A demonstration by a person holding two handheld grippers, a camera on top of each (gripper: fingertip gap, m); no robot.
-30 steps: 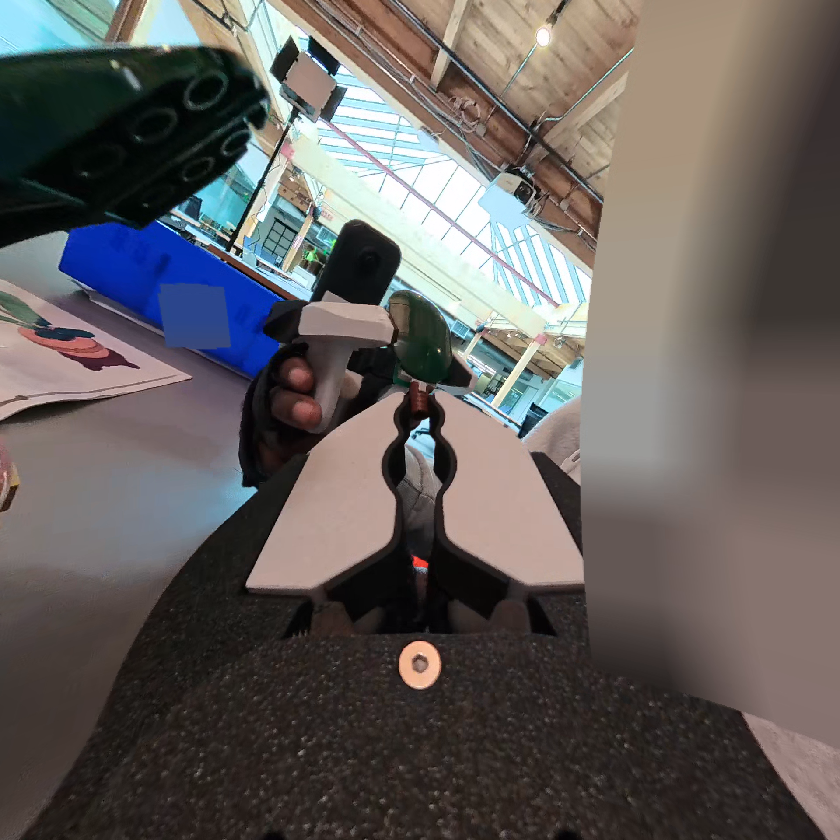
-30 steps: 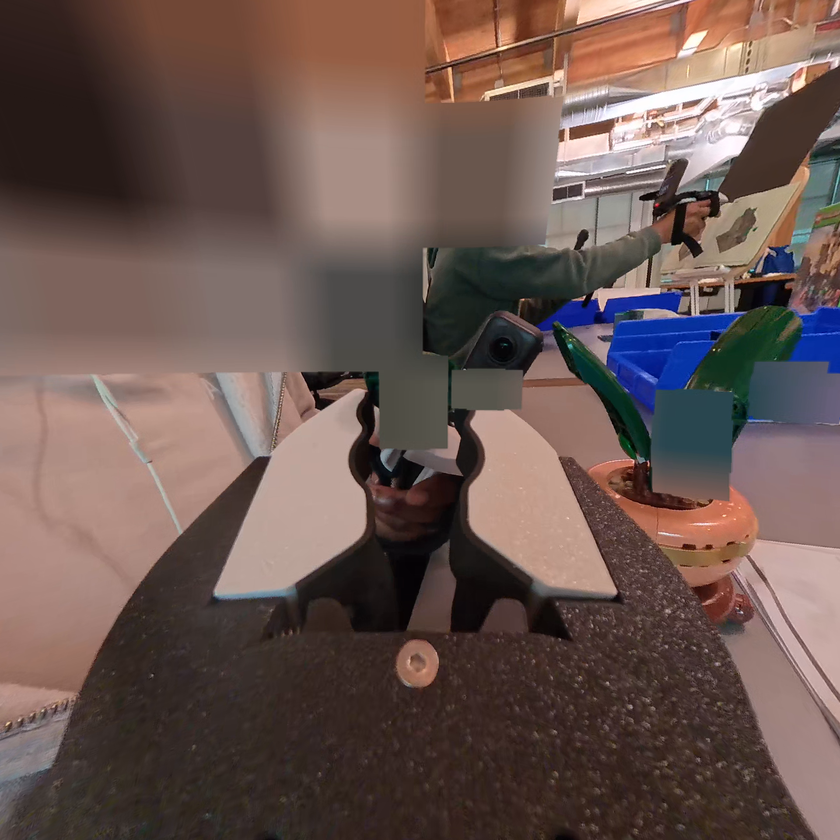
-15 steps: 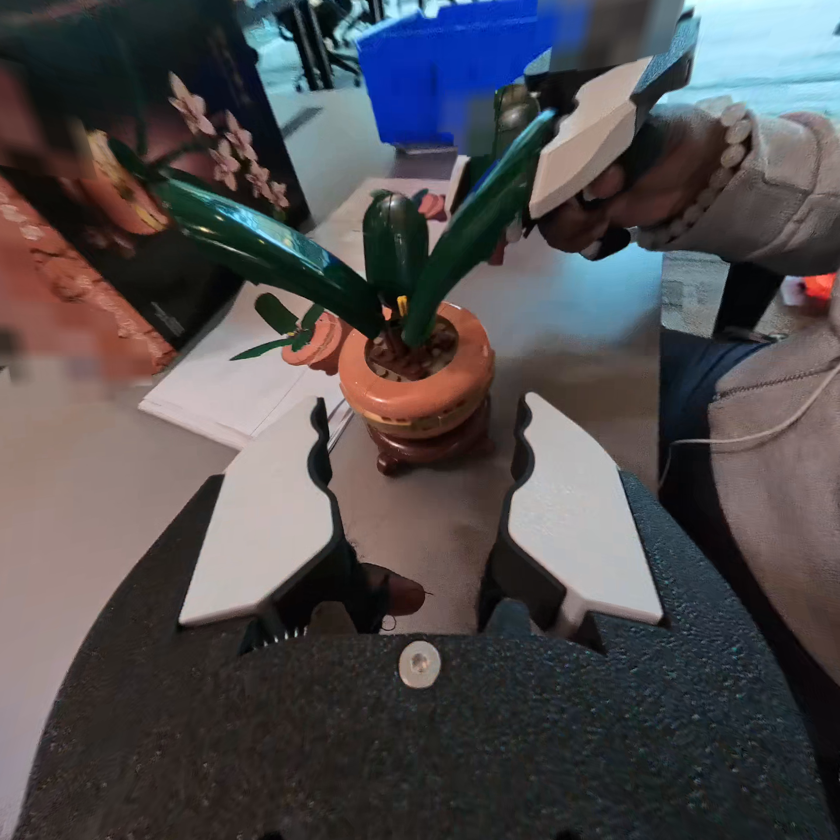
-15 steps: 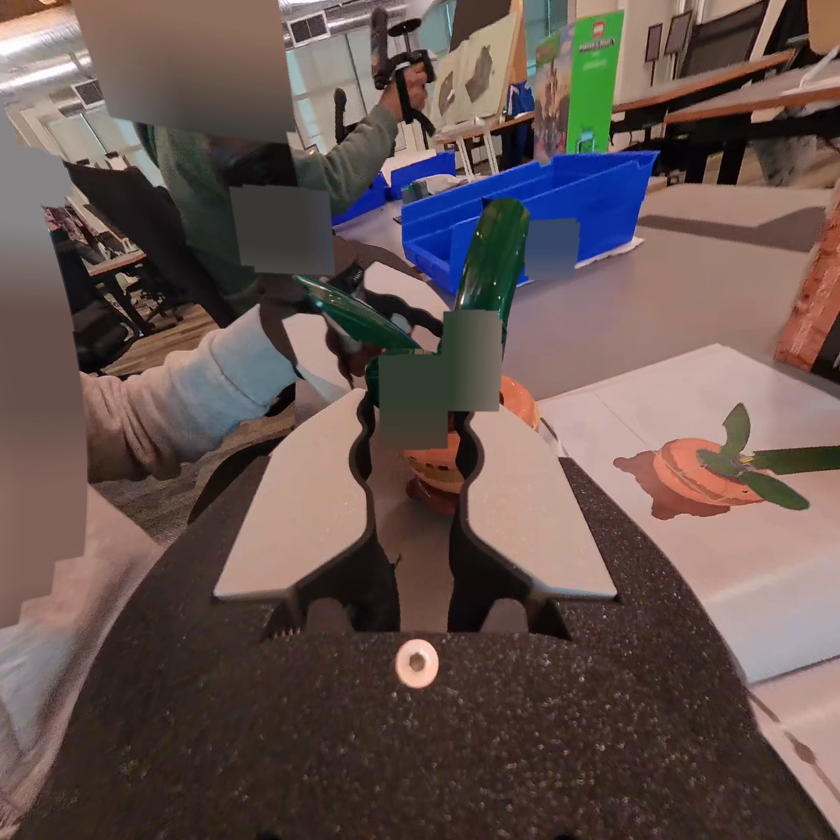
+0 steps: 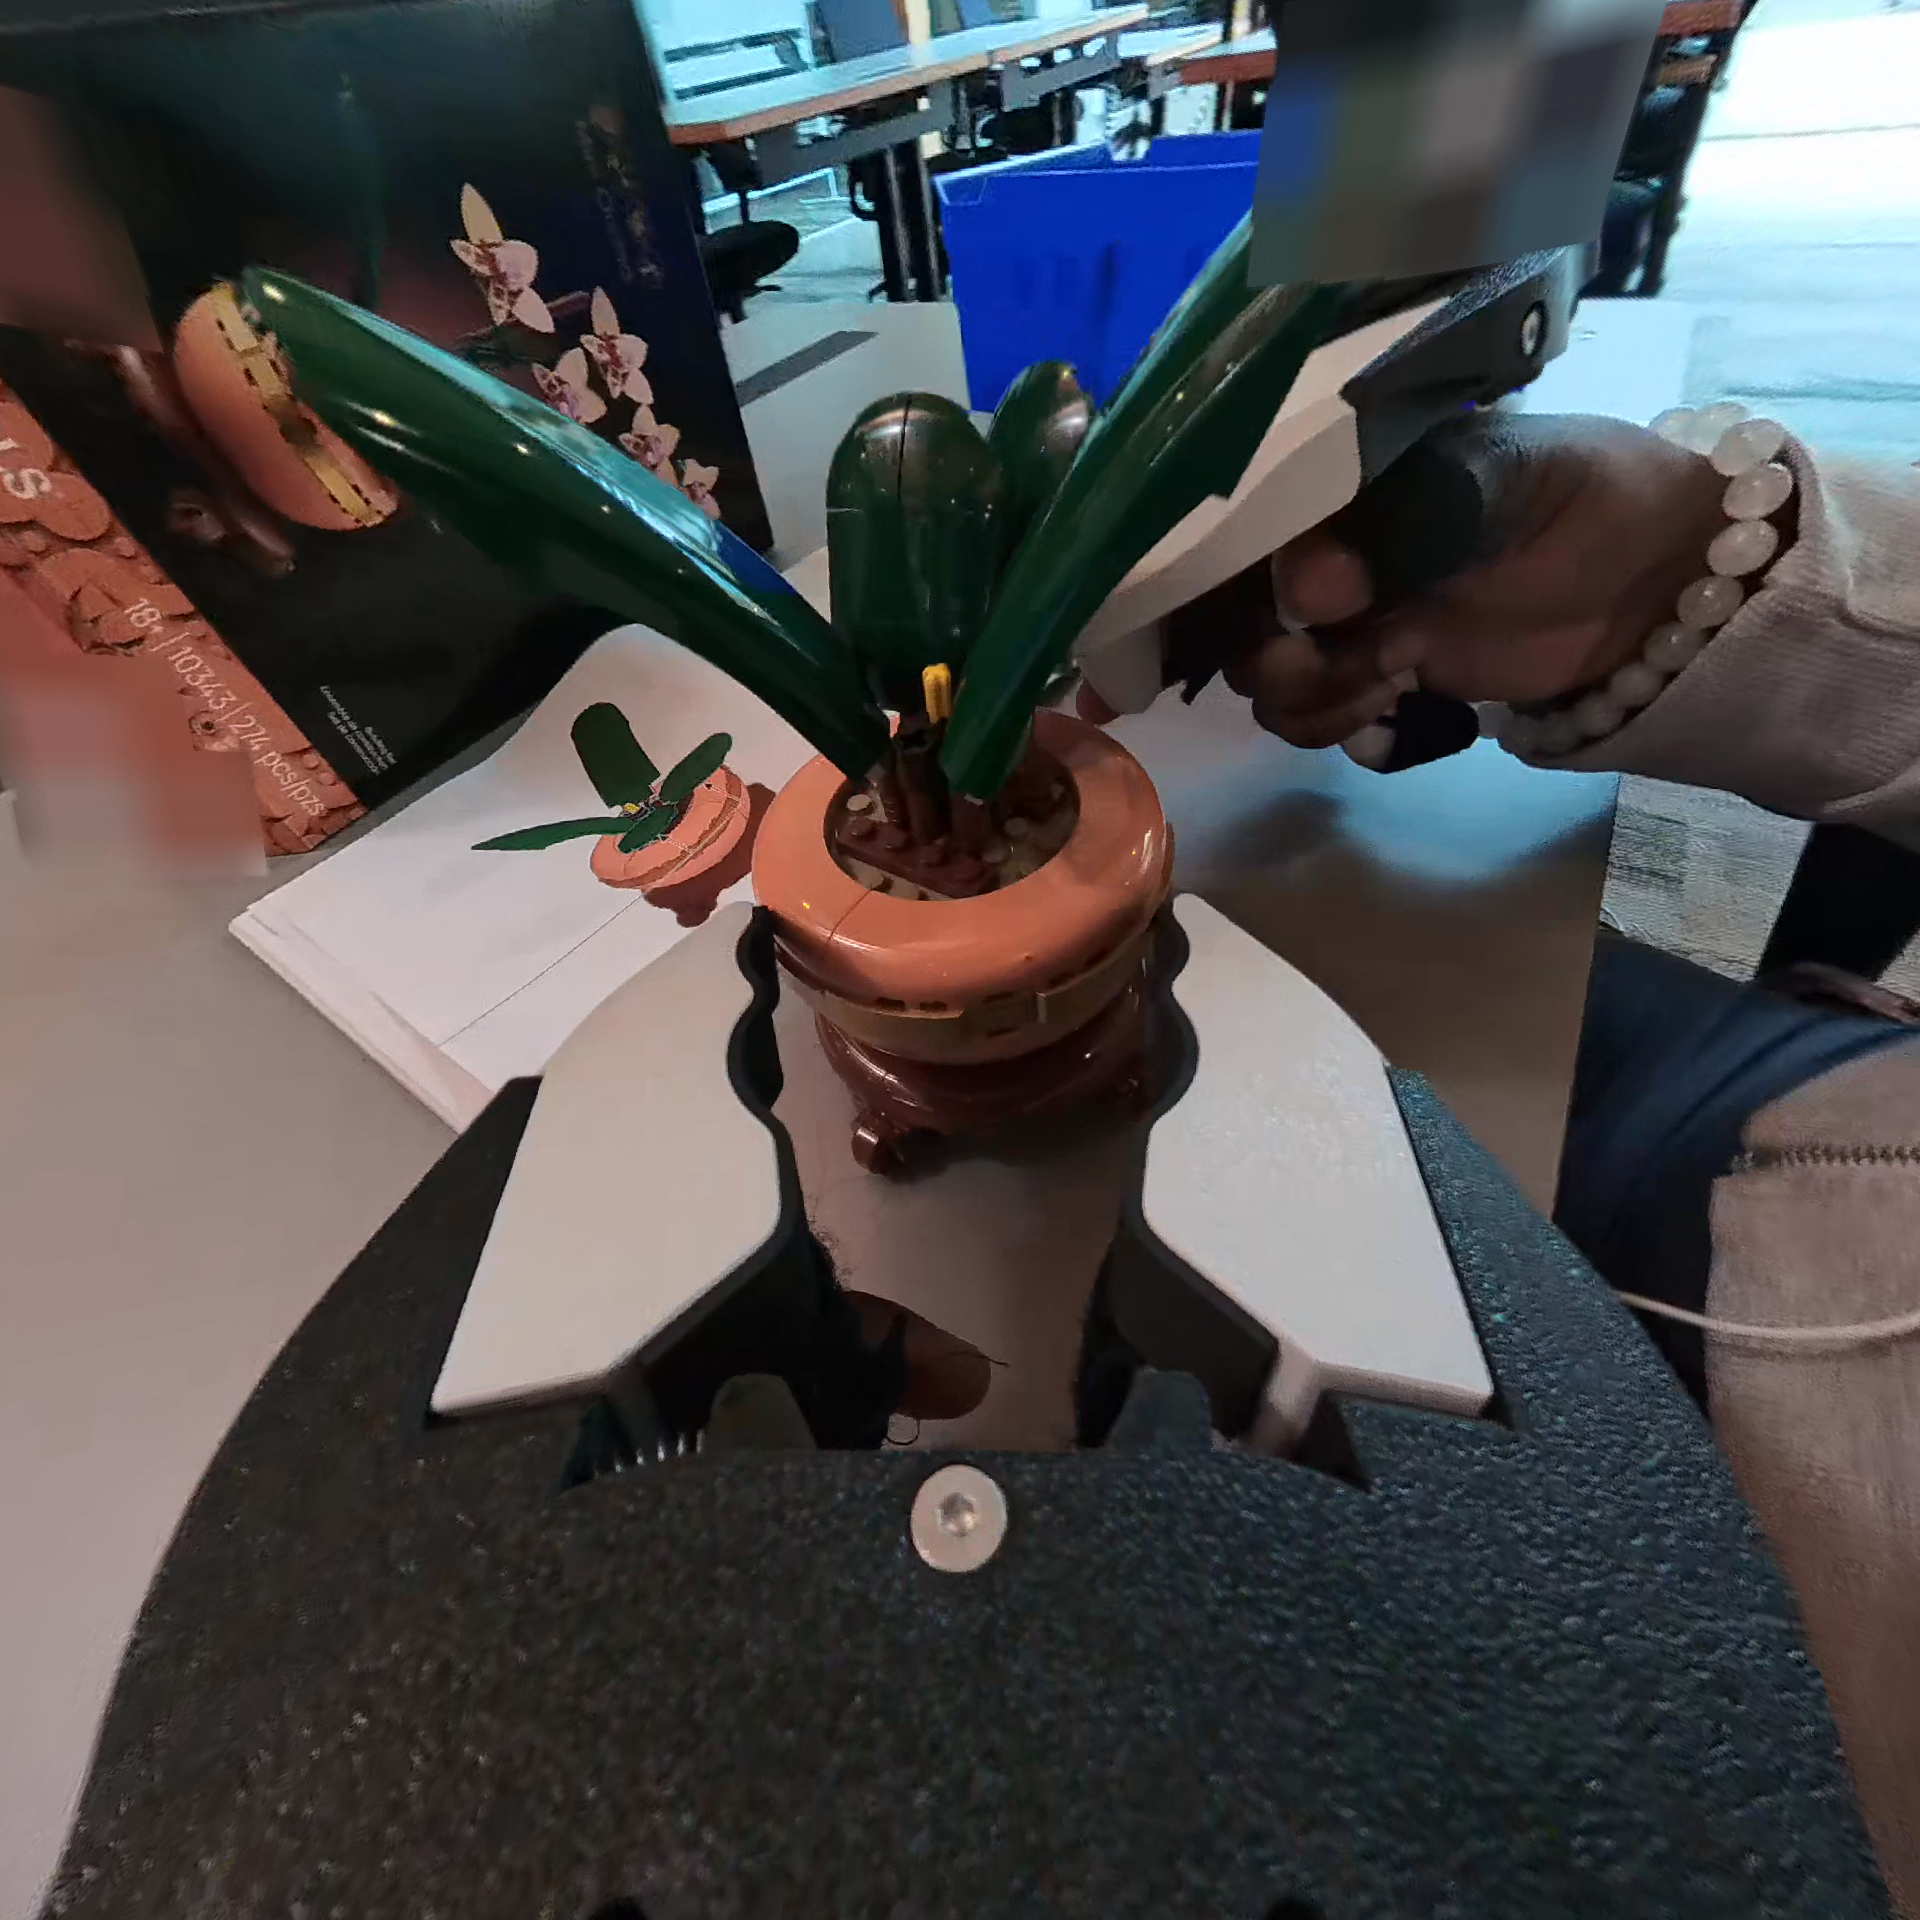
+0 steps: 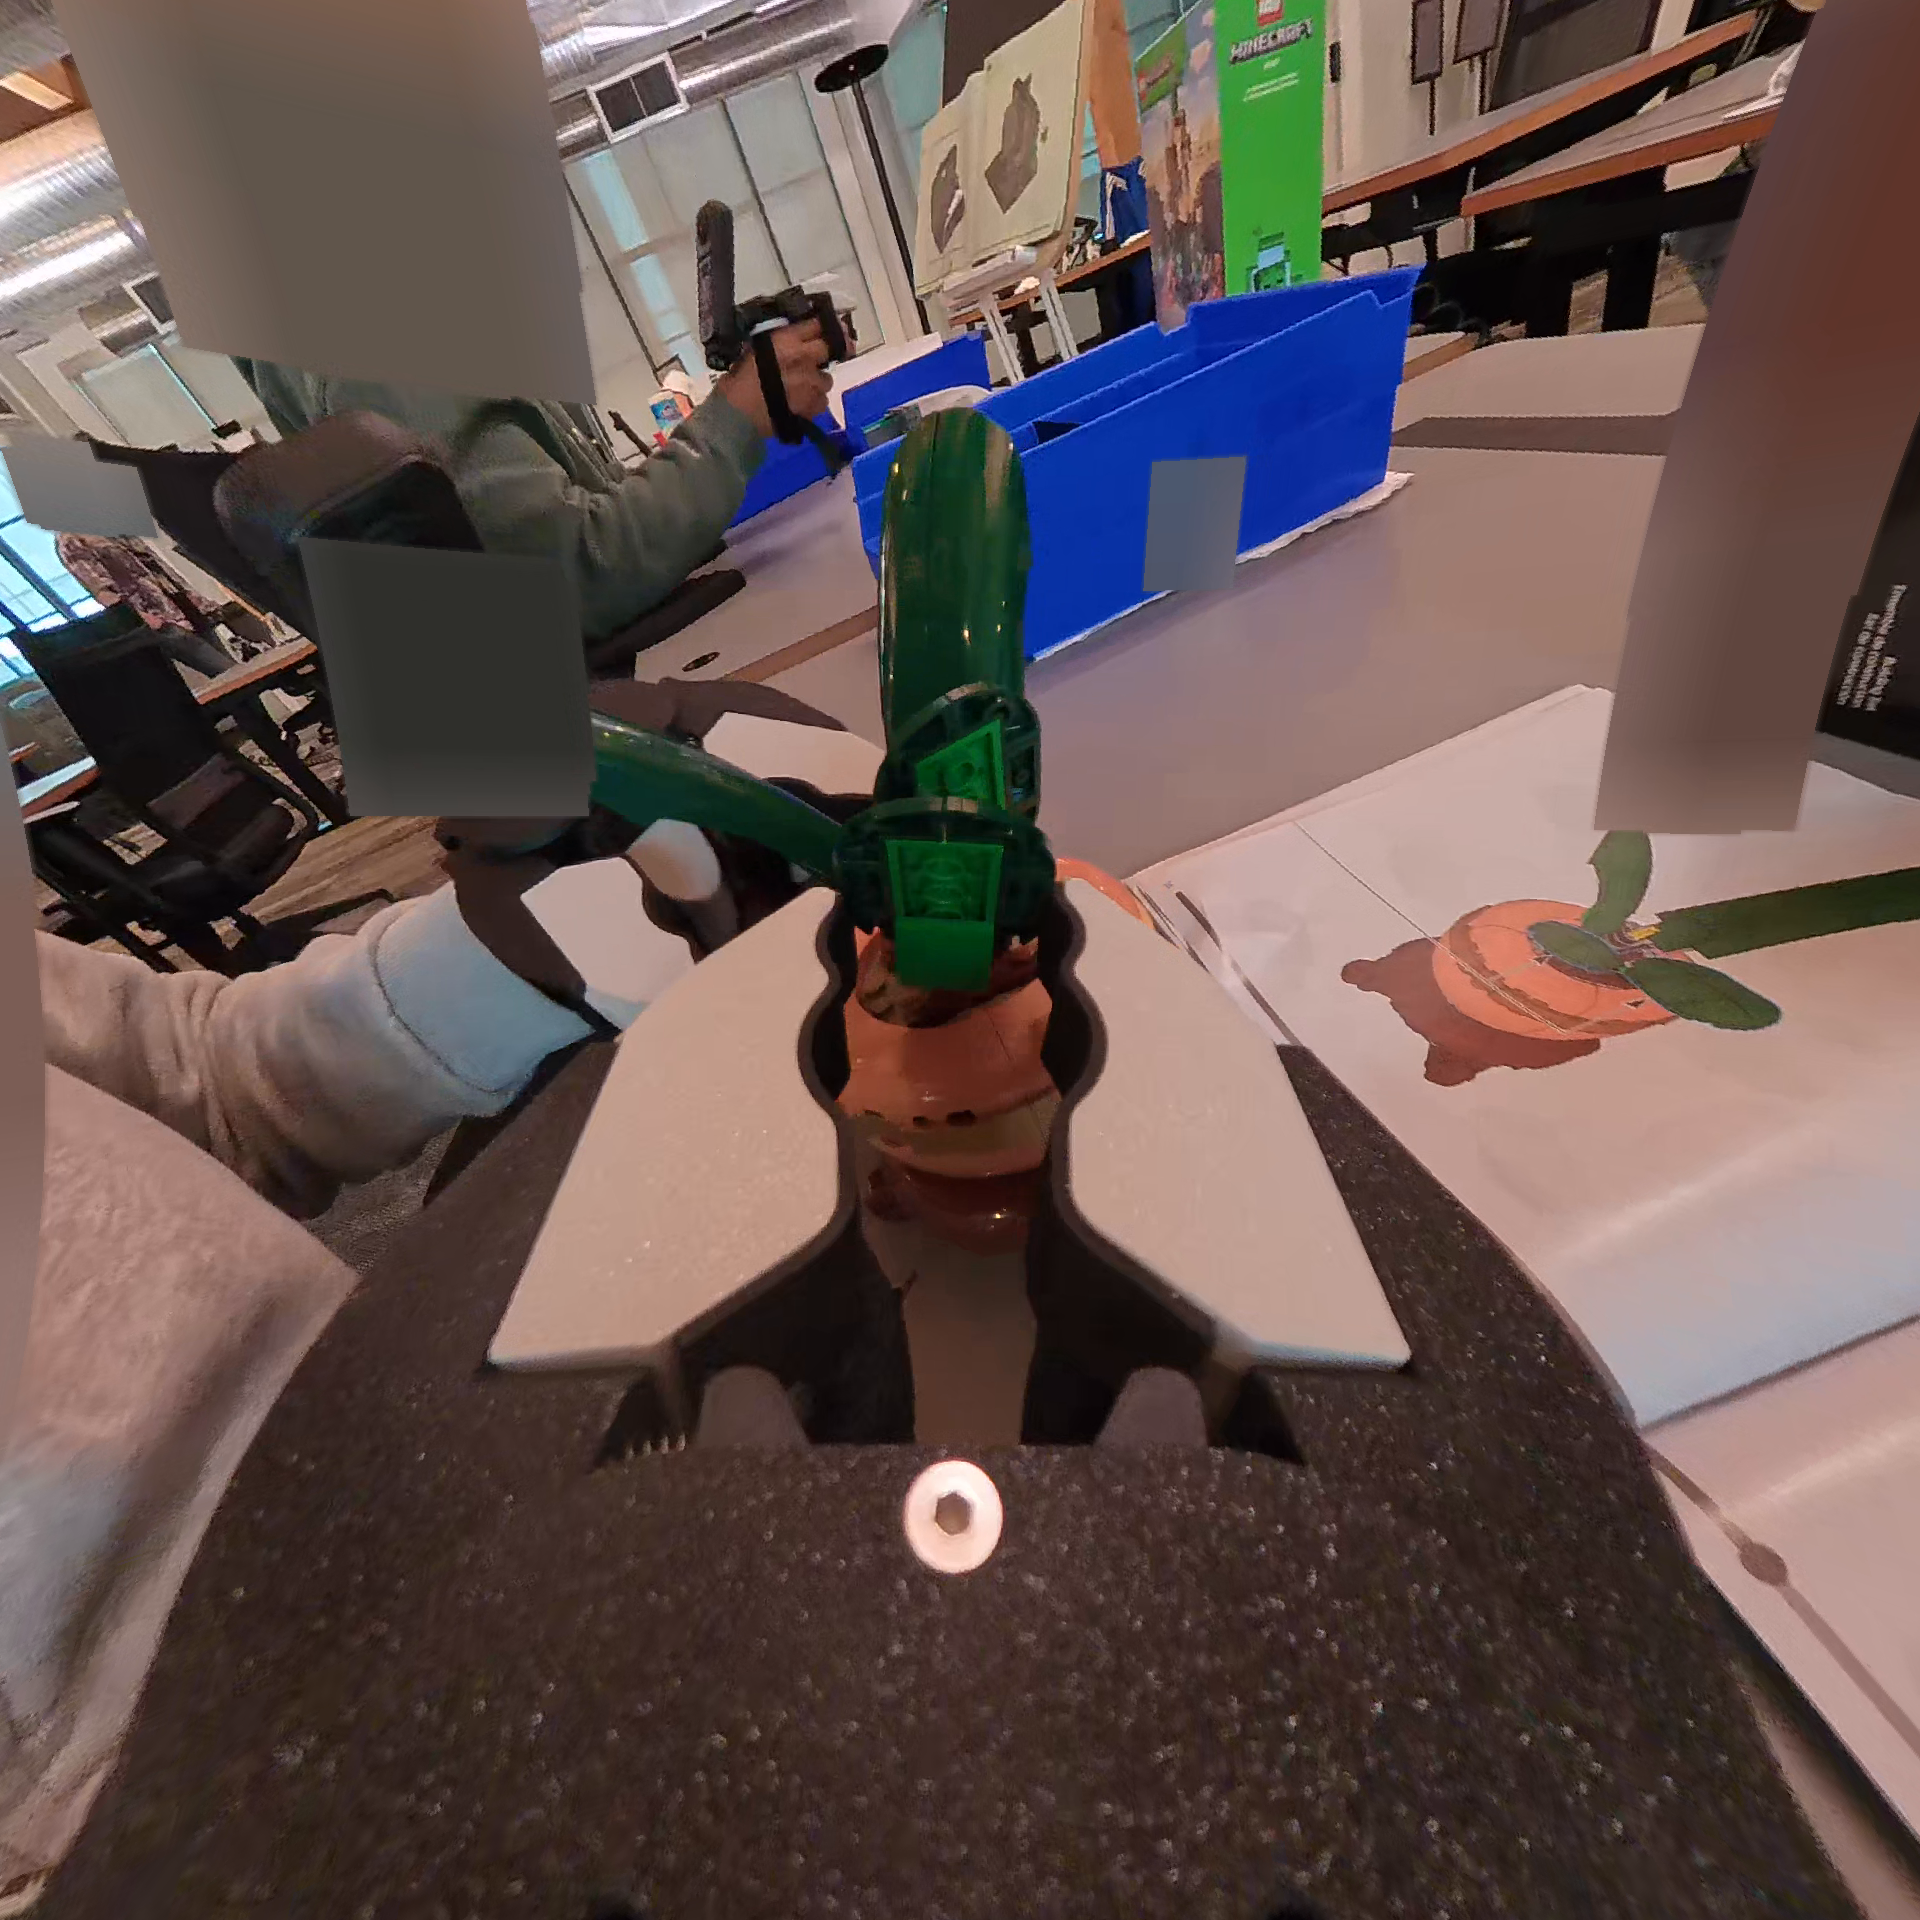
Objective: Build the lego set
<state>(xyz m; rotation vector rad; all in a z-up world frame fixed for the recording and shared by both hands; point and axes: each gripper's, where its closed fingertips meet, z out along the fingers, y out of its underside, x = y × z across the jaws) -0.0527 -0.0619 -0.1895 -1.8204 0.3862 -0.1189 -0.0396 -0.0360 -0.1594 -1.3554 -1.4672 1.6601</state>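
**Pot flanked by left jaws; right jaws on a leaf**

Your surface (image 5: pixel 187 1195) is grey and stands in an open workroom with further desks and office chairs behind. Only the left wrist view shows you the dark set box (image 5: pixel 343 436) standing at the far left. Only the right wrist view shows you a second person (image 6: pixel 582 499) seated at another desk, and the blue bin (image 6: pixel 1226 416) seen along its length. One open instruction booklet (image 5: pixel 436 935) lies just beside the pot. The lego plant pot (image 5: pixel 961 914) stands upright on the surface, one pot, with four dark green leaves (image 5: pixel 540 499) counted in the left view. Your left gripper (image 5: pixel 961 1039) has its jaws spread to either side of the pot; contact cannot be confirmed. Your right gripper (image 6: pixel 940 997) has its jaws narrowly parted, apparently pinching the base of one leaf (image 6: pixel 940 894) above the pot.
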